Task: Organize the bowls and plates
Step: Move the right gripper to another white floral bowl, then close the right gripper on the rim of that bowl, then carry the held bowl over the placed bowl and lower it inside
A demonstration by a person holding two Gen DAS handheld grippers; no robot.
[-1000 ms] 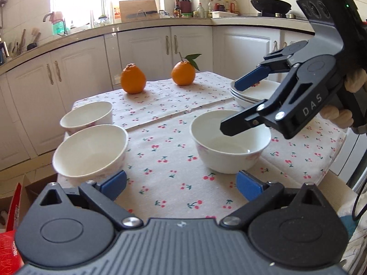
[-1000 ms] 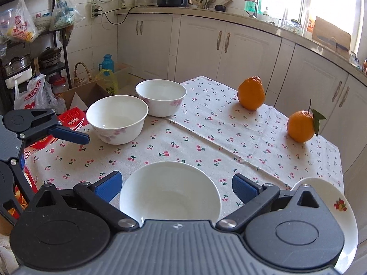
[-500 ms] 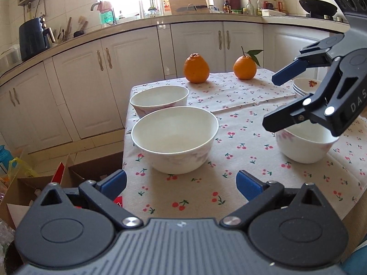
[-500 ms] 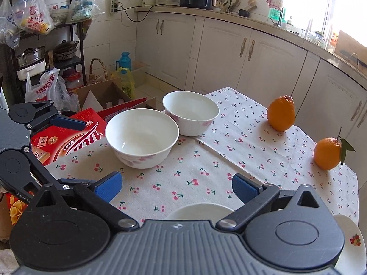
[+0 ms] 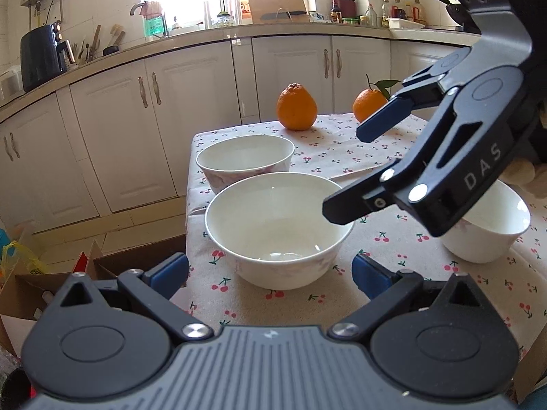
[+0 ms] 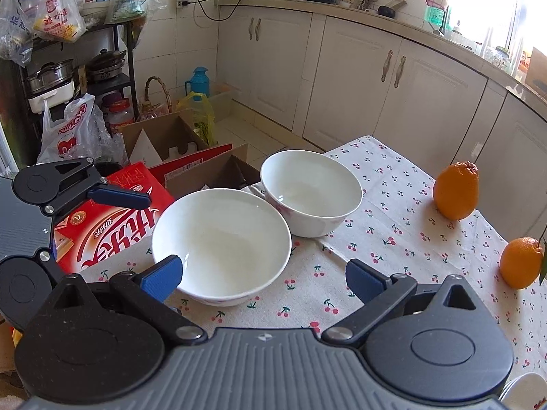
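Three white bowls on cherry-print tablecloth (image 5: 359, 157). Near bowl (image 5: 278, 229) sits by table's left edge, just ahead of left gripper (image 5: 270, 273), fingers spread wide, nothing held. Second bowl (image 5: 244, 160) just behind near bowl; touching or not, cannot tell. Third bowl (image 5: 485, 229) off to right, partly hidden behind right gripper (image 5: 348, 167). Right gripper hovers above near bowl's right rim, fingers apart, empty. Two oranges (image 5: 296, 106) at far end. Cardboard boxes (image 6: 177, 143) on floor beside table.
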